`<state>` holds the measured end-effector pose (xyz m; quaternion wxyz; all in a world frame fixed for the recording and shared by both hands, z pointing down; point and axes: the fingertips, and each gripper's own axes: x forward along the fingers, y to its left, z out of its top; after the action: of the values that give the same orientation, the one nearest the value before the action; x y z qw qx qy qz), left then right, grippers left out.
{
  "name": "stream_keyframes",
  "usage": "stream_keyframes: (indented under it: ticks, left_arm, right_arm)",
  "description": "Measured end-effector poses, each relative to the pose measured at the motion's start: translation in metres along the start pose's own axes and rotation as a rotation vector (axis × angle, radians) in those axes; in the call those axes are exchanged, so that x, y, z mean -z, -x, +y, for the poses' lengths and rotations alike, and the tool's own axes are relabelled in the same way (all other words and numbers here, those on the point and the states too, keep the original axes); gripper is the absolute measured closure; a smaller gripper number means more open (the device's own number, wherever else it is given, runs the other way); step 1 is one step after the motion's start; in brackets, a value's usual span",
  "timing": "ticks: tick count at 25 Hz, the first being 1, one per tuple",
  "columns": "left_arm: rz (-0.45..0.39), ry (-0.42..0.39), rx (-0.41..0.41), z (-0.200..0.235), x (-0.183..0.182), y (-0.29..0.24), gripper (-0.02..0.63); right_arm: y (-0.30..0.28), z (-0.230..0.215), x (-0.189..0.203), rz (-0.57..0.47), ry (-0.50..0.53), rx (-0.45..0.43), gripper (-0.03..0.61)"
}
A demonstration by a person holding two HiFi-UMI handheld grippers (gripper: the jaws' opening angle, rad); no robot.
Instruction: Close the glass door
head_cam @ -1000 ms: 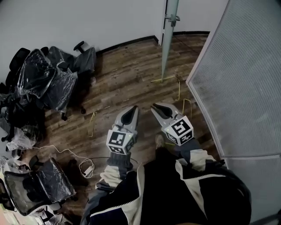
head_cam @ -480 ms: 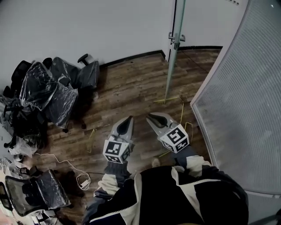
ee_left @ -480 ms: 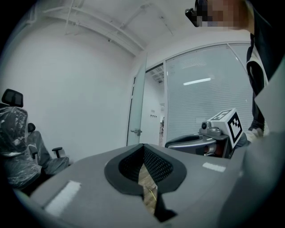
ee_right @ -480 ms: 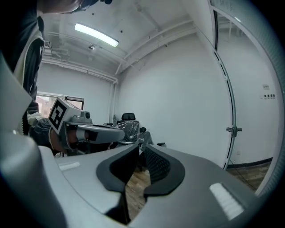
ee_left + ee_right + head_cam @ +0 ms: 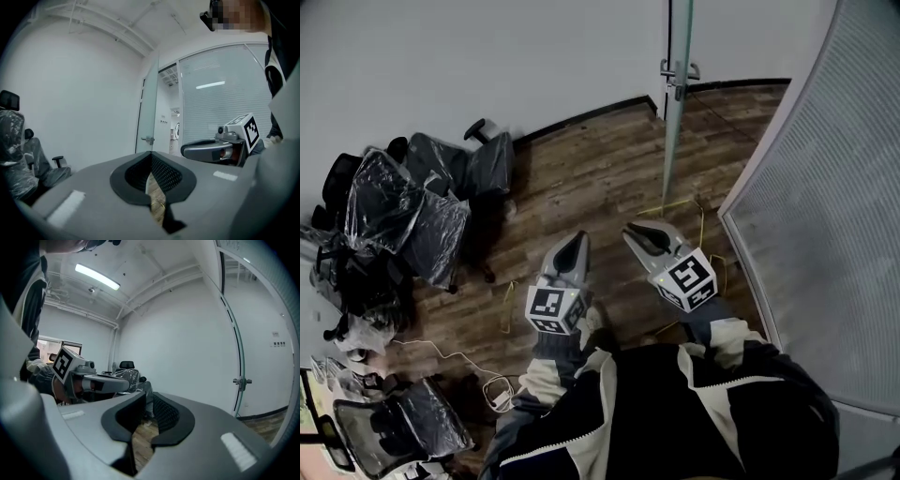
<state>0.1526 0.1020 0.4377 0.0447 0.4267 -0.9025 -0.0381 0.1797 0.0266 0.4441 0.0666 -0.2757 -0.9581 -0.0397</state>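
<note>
**Room.** A white wall (image 5: 487,56) closes the far side. A wooden floor (image 5: 581,178) runs from it to the near edge. A curved ribbed glass partition (image 5: 825,206) fills the right side.

**Glass door.** The glass door (image 5: 675,122) is seen edge-on at the far right, between the wall and the partition. It is swung away from its opening and is therefore judged open. The task is judged not yet started on the door itself.

**Stored chairs.** Office chairs wrapped in plastic film (image 5: 412,206) are stacked at the far left, well apart from the door. The swing path is thus left free.

**Left claw.** The left claw (image 5: 578,240) is held level over the floor and aimed at the door. Its jaws are pressed together at the tips, with nothing between them. Pushing with it, not gripping, would be expected.

**Right claw.** The right claw (image 5: 634,231) is held just beside the left one and aimed the same way. Its jaws are set slightly apart and carry nothing. Both claws are well short of the door, and no contact is made.

**Door handle.** The door handle (image 5: 679,69) is fixed on the pane's edge. It is judged the likely place for a pull or push.

**Floor markings.** Yellow lines (image 5: 684,206) are laid near the door foot, probably as position marks.

**Cable.** A white cable (image 5: 459,361) lies at the near left.
</note>
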Motion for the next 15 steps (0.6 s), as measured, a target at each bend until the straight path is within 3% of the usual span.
stream_keyframes:
  ticks: [5, 15]
  left_arm:
    - [0.007, -0.011, 0.052, 0.042, 0.009, -0.030, 0.611]
    - [-0.039, 0.000, 0.242, 0.157, -0.024, -0.086, 0.611]
  right_arm:
    - [-0.037, -0.019, 0.009, 0.032, 0.022, 0.058, 0.523]
    - [-0.160, -0.057, -0.041, 0.044, 0.078, 0.230, 0.523]
